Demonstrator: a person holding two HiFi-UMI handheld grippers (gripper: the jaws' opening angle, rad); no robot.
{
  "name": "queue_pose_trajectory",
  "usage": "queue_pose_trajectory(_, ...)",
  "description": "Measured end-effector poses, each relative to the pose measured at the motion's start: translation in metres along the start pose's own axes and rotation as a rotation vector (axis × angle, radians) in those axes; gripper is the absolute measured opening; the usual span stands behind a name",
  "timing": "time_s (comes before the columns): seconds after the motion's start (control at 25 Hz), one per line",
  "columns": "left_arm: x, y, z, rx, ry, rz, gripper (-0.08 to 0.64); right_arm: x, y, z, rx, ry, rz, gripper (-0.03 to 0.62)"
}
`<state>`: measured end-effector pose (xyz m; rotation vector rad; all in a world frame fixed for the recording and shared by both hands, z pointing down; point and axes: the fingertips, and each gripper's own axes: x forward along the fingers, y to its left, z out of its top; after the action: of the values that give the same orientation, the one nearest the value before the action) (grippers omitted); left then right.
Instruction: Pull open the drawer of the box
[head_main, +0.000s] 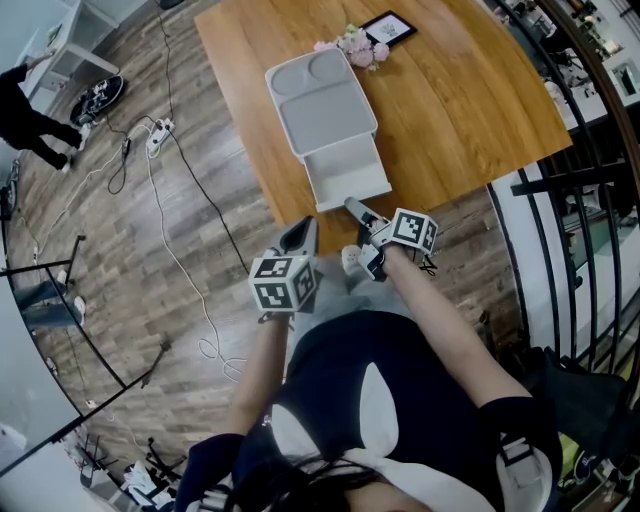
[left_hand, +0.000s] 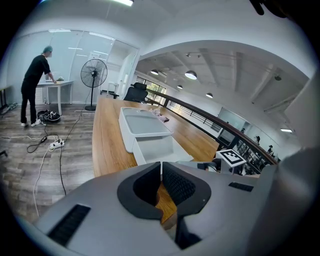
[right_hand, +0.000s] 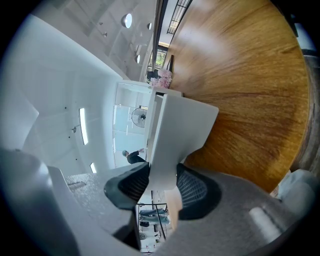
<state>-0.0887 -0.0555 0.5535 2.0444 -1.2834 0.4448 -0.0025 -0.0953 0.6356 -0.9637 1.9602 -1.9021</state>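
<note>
Drawer (head_main: 347, 172) out of box (head_main: 320, 100), front wall clamped in right tool (head_main: 352, 207); left tool (head_main: 304, 228) closed, empty, alongside.

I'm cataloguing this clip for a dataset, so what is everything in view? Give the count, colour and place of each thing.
table: one, brown wood, under the box
box: one, white with a grey top, on the table
drawer: one, white, pulled out of the box towards the person
flowers: one bunch, pink, on the table behind the box
picture frame: one, black, beside the flowers
power strip: one, white, on the floor left of the table
fan: one, black, standing beyond the table
bystander: one, in black, at a far desk
railing: one, black, right of the table
left gripper: one, grey, shut, empty
right gripper: one, grey, closed on the drawer's front
</note>
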Motion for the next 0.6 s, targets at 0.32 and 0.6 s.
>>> queue_pose_trajectory(0.32, 0.002, -0.008, -0.001, 0.01, 0.005, -0.018, 0.026, -0.007, -0.001, -0.005, 0.002, 0.007, -0.004, 0.172)
queue_pose_trajectory(0.6, -0.002, -0.007, -0.003, 0.017, 0.006, -0.02, 0.026, -0.011, -0.003, -0.009, -0.001, 0.007, -0.01, 0.173)
